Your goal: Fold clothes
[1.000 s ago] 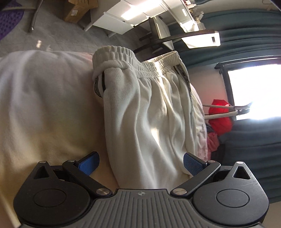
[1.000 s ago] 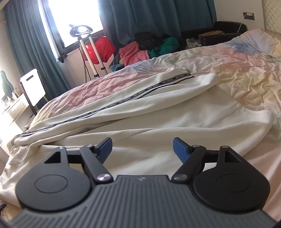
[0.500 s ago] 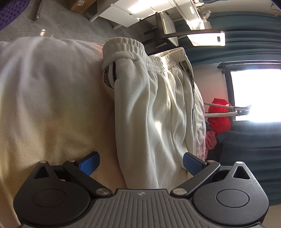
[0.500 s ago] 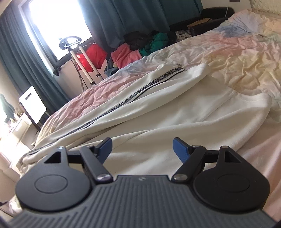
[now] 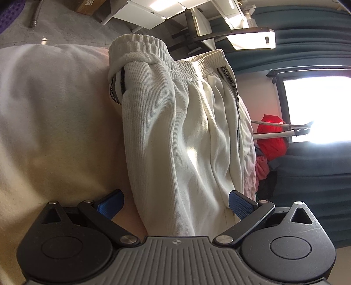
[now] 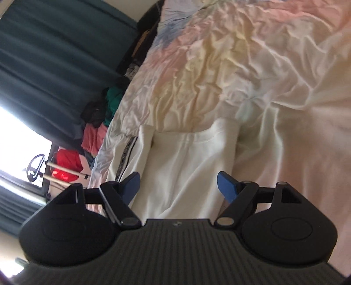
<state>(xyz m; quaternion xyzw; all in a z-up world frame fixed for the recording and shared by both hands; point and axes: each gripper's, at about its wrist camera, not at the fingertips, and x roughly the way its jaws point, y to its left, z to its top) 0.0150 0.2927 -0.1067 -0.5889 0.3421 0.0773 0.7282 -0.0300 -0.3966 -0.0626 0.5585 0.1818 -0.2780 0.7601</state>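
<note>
I see the cream pants (image 5: 182, 140) lying flat on the bed (image 6: 252, 65). In my left camera the stretchy waistband (image 5: 144, 50) is at the far end, near the edge of the bed. A black stripe (image 5: 235, 96) with small letters runs down one side of the pants.

My left gripper (image 5: 175, 202) is wide open. Its two blue pads (image 5: 110, 205) sit on each side of the pants, and the cloth runs between them. I cannot tell if the pads touch it.

My right gripper (image 6: 178, 185) is wide open too and holds nothing. It looks down the pant legs toward the leg ends (image 6: 193, 136), which lie on the wrinkled pink and yellow sheet.

Beside the bed there is a pile of clothes (image 6: 98, 122) on the floor, and something red (image 6: 65, 163) by the bright window. A cardboard box (image 5: 92, 6) sits on the floor in the left view. I cannot see what is in it.
</note>
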